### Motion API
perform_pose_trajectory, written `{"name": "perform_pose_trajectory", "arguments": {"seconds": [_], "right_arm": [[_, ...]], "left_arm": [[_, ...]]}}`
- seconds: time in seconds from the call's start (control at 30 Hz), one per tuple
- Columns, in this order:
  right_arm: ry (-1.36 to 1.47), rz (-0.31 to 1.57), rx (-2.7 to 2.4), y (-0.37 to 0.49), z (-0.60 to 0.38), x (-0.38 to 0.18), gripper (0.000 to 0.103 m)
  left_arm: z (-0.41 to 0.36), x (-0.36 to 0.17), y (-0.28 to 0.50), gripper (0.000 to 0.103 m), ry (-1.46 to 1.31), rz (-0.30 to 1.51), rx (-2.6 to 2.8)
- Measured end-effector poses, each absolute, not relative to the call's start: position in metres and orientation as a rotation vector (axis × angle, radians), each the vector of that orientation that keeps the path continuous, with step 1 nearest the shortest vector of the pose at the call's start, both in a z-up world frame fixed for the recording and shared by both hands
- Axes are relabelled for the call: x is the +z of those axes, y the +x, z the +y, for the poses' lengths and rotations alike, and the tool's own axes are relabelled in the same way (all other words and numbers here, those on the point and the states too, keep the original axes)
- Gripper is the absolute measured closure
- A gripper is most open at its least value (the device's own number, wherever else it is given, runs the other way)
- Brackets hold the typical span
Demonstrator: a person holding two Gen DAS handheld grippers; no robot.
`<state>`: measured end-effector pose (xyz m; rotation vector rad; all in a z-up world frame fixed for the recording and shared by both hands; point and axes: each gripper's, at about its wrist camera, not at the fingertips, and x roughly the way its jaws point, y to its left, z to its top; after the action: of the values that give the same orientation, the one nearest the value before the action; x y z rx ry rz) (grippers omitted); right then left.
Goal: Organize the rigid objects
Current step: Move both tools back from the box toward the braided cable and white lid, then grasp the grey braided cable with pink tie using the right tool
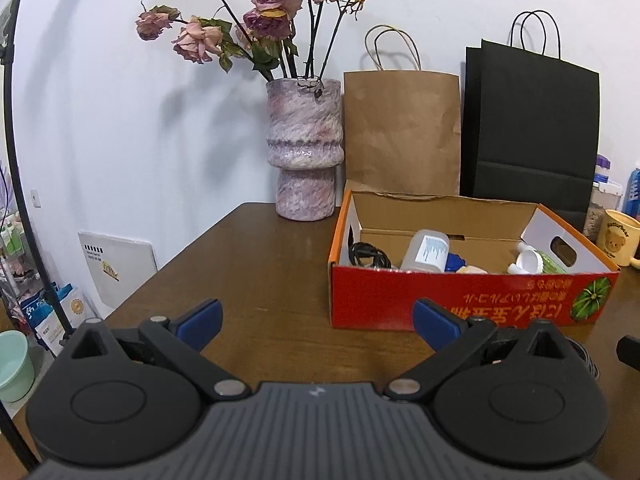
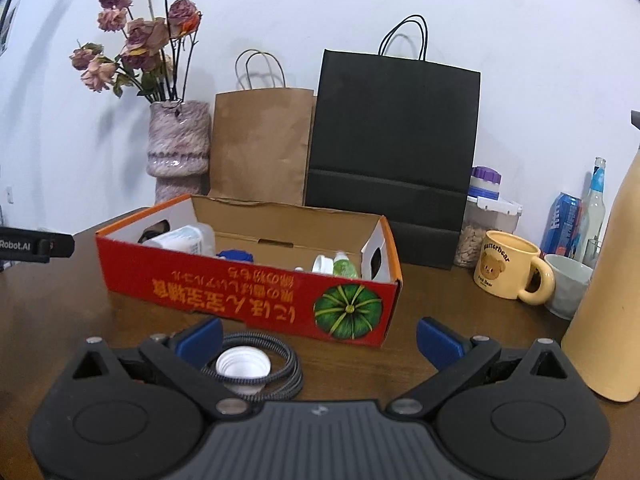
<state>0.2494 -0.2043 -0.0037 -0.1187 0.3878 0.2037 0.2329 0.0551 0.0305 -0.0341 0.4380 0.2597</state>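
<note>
A red cardboard box [image 1: 460, 300] [image 2: 256, 292] with a pumpkin picture stands on the brown table. Inside lie a clear bottle [image 1: 426, 250] [image 2: 180, 240], a black cable [image 1: 368, 256], a blue item [image 2: 236, 255], a white cap [image 1: 528, 260] [image 2: 322, 263] and a green bottle [image 2: 345, 267]. My left gripper [image 1: 318, 324] is open and holds nothing, hovering in front of the box's left end. My right gripper [image 2: 320, 336] is open in front of the box. Just by its left finger lie a white cap [image 2: 243, 365] and a coiled grey braided cable [image 2: 284, 364].
A mottled vase [image 1: 305, 148] [image 2: 179, 144] of dried roses, a brown paper bag [image 1: 402, 132] [image 2: 262, 144] and a black paper bag [image 1: 530, 124] [image 2: 392, 140] stand behind the box. At the right are a yellow bear mug [image 2: 506, 266], a white cup [image 2: 568, 284], a tan bottle [image 2: 612, 292], a jar, a can.
</note>
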Motion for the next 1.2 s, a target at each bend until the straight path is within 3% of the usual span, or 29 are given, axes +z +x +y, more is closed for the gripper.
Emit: {"name": "perform_pose_trajectory", "arguments": {"seconds": [0.43, 1.13, 1.2], "right_arm": [[-0.152, 0.495, 0.245, 0.242, -0.191, -0.023, 0.0], [-0.125, 0.684, 0.301, 0.323, -0.138, -0.047, 0.0], [-0.121, 0.676, 0.302, 0.321, -0.14, -0.046, 0.004]], "left_arm": [[0.071, 0.032, 0.219, 0.0, -0.096, 0.46, 0.198], [0.087, 0.013, 0.237, 0.0, -0.097, 0.553, 0.238], [0.086, 0.013, 0.238, 0.0, -0.096, 0.555, 0.238]]}}
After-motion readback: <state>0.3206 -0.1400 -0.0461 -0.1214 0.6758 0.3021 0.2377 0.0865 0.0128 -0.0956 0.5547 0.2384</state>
